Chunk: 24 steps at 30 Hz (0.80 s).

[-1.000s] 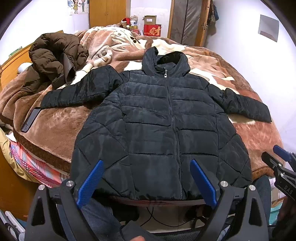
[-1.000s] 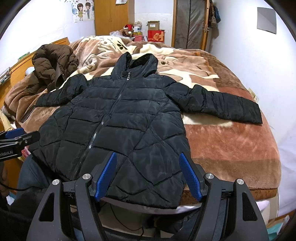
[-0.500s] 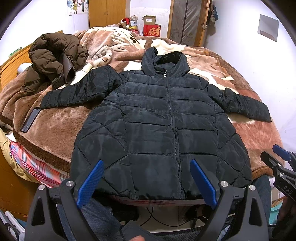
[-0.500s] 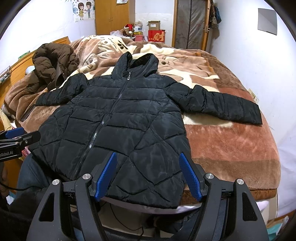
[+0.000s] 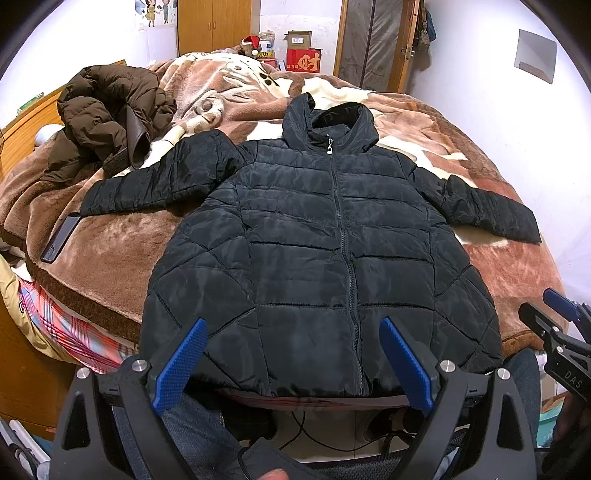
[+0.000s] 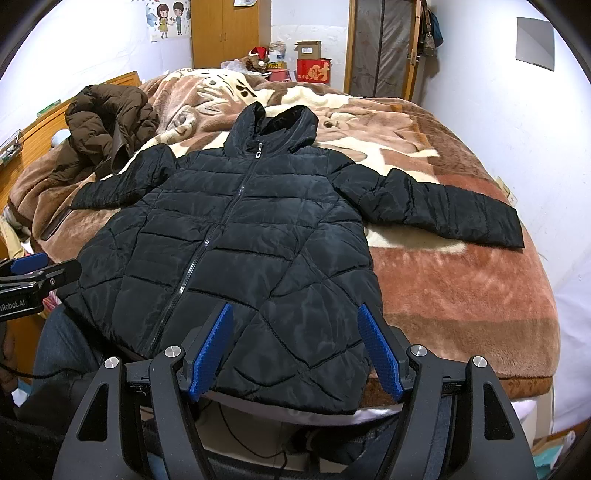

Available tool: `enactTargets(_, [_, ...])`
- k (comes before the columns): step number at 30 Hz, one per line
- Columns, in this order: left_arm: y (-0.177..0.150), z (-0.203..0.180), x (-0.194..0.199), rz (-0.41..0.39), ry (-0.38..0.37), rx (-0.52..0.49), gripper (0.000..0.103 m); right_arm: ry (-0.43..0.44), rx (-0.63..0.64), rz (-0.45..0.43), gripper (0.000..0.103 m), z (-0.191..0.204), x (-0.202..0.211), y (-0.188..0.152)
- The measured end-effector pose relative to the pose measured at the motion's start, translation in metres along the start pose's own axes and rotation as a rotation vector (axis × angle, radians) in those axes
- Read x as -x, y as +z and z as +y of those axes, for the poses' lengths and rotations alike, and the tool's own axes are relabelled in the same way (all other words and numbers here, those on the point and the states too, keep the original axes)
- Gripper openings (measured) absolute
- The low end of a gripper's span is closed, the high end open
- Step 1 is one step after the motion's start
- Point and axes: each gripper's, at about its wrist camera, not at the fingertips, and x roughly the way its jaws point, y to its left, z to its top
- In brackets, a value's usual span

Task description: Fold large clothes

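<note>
Jacket: a black puffer jacket [image 5: 325,258] lay face up and zipped on the blanket [image 5: 122,254], hood [image 5: 332,118] toward the far wall, hem at the near bed edge.
Sleeves: both were spread outward; the one on the picture's left [image 5: 159,181] ended just beside a dark phone [image 5: 61,236], the other [image 6: 443,206] stretched toward the white wall.
Left gripper: the left gripper [image 5: 293,365] hung above the hem near the zip, its blue pads spread wide, nothing between them, not touching the cloth.
Right gripper: the right gripper [image 6: 295,350] hovered over the hem corner on the wall side, jaws wide apart and empty.
Brown coat: a brown coat [image 5: 107,110] lay crumpled on the blanket beyond the left-hand sleeve, apart from the jacket's body.
Person: jeans-clad legs [image 6: 62,350] showed below the bed edge.
Background: a red box [image 6: 314,72] and a wooden wardrobe [image 6: 225,33] stood past the bed.
</note>
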Motion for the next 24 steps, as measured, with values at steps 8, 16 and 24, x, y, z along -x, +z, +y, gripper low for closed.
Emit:
enactTargets(8, [0.0003, 0.0002, 0.0003, 0.000, 0.000, 0.000, 0.095, 0.000, 0.000, 0.000, 0.070, 0.0006, -0.0006, -0.0001])
enactTargets(16, [-0.0003, 0.0000, -0.0004, 0.000, 0.001, -0.001, 0.095, -0.001, 0.001, 0.001, 0.070, 0.0010, -0.0009, -0.0001])
enactTargets(24, [0.0005, 0.0002, 0.0001, 0.002, 0.001, 0.001, 0.095, -0.002, 0.002, 0.002, 0.070, 0.0009, -0.0010, 0.0003])
